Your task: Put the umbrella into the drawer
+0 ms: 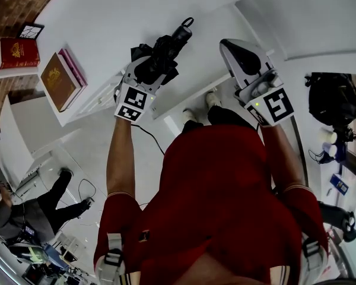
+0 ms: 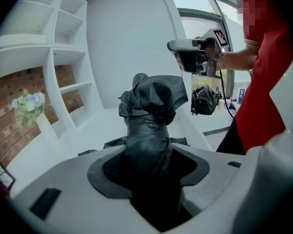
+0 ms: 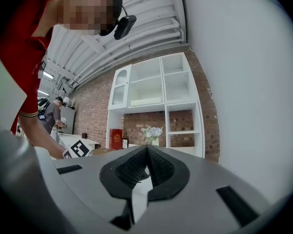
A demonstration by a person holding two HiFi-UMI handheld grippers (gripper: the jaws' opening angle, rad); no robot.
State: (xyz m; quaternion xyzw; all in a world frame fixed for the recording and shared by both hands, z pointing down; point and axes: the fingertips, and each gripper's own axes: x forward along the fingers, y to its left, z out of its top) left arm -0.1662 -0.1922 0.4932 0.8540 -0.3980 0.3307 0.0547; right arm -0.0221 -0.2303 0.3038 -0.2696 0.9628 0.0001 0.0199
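A folded black umbrella (image 1: pixel 165 53) sticks out ahead of my left gripper (image 1: pixel 149 71), handle end and strap farthest from me, over a white cabinet top (image 1: pixel 136 10). In the left gripper view the umbrella (image 2: pixel 154 111) fills the space between the jaws of the left gripper (image 2: pixel 151 167), whose pads press on its bunched fabric. My right gripper (image 1: pixel 230 46) is held to the right of the umbrella, apart from it; it also shows in the left gripper view (image 2: pixel 172 46). The right gripper (image 3: pixel 147 151) has its jaw tips together with nothing between them. I cannot make out a drawer for certain.
On a low white shelf at the left lie a red book (image 1: pixel 15 52), a brown book (image 1: pixel 58 81) and a small frame (image 1: pixel 31 30). A black bag (image 1: pixel 332 100) sits at the right. Another person (image 1: pixel 24 212) sits at lower left. White shelves (image 2: pixel 63 57) hold a flower vase (image 2: pixel 31 108).
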